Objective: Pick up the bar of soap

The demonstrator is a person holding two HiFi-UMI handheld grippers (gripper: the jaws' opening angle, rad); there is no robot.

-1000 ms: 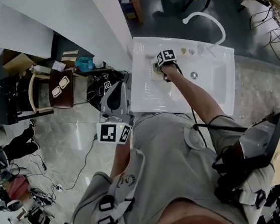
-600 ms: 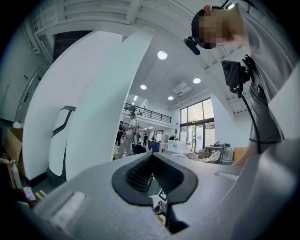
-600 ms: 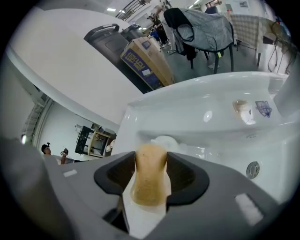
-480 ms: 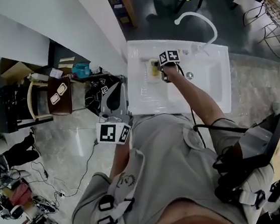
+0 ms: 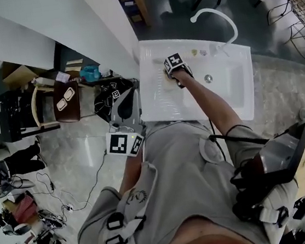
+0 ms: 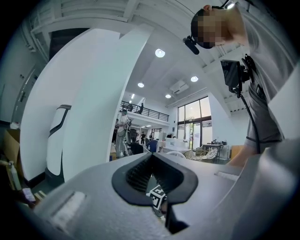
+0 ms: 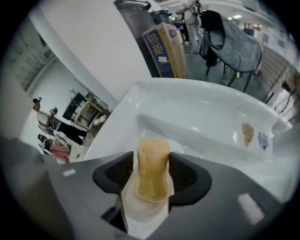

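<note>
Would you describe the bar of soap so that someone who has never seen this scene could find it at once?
Find the white sink with the curved tap; at its left side the right gripper reaches down. Between its jaws, which have just been opening slightly, stands the bar of soap: a rounded tan block, the only thick coloured thing against all that white.

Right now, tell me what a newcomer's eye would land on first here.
The tan bar of soap, standing on edge between the right gripper's jaws, which press its sides though they have just opened slightly. Behind it lies the glossy white sink with its curved faucet; the left gripper hangs shut, left of the sink.
</note>
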